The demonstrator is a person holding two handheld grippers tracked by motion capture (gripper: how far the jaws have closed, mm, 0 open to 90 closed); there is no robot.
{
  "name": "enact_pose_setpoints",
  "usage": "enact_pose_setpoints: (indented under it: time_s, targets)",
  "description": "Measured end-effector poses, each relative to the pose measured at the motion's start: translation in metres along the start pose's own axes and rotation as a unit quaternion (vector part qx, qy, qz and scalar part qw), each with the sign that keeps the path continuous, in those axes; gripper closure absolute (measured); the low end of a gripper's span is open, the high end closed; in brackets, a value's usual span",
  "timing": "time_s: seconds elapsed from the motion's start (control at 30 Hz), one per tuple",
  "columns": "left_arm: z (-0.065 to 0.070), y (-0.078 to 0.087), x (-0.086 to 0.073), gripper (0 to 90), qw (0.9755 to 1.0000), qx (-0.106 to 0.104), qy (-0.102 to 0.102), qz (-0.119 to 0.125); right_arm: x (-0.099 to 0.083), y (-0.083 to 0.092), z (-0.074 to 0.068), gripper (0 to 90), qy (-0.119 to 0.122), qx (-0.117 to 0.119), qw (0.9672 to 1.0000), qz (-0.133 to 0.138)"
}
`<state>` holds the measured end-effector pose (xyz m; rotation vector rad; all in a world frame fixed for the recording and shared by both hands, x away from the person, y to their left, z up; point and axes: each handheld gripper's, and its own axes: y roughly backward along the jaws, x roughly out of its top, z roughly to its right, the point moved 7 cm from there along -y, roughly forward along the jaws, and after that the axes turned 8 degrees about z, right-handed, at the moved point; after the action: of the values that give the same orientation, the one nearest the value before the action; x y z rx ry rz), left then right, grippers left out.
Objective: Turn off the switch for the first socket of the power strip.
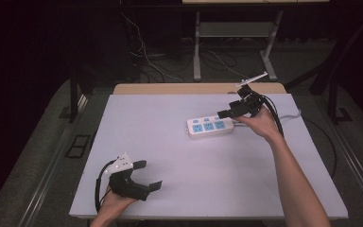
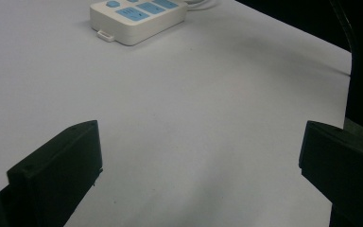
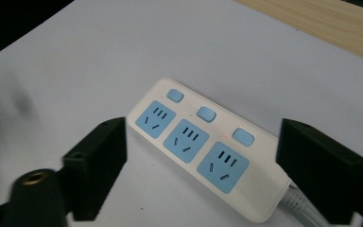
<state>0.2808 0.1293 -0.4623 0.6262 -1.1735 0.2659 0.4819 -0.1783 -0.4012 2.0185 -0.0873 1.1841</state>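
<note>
A: Okay, where's the power strip [image 1: 209, 126]?
B: Far-right part of the white table [image 1: 170, 156], long axis running left-right, cable end toward the right.
A: Nearer hand?
B: Right gripper [image 1: 232, 111], hovering just above the strip's cable end, jaws spread wide, holding nothing; in its own view the strip [image 3: 203, 146] lies diagonally between them.
A: Left?
B: Left gripper [image 1: 148, 176] sits at the near-left edge, well apart, also wide and empty. The strip [image 2: 137, 19] lies far ahead of it.
</note>
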Motion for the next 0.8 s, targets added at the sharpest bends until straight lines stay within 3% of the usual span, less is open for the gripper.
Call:
enact_pose_setpoints:
  time_s: [0.2, 0.43, 0.6, 0.8]
  targets:
    - [0.000, 0.000, 0.000, 0.0, 1.0000, -0.001, -0.001, -0.002, 0.000, -0.010, 0.003, 39.7, 0.005, -0.003, 1.0000, 0.006]
    - [0.000, 0.000, 0.000, 0.0, 1.0000, -0.002, -0.001, -0.001, -0.002, -0.018, 0.007, 53.5, 0.008, -0.011, 0.9999, 0.005]
    - [0.001, -0.001, 0.000, 0.0, 1.0000, -0.003, -0.002, -0.001, -0.003, -0.023, 0.011, 68.9, -0.001, -0.003, 0.9999, 0.013]
    - [0.000, 0.000, 0.000, 0.0, 1.0000, -0.002, -0.003, 0.000, -0.006, -0.029, 0.015, 78.6, -0.006, -0.003, 0.9999, 0.013]
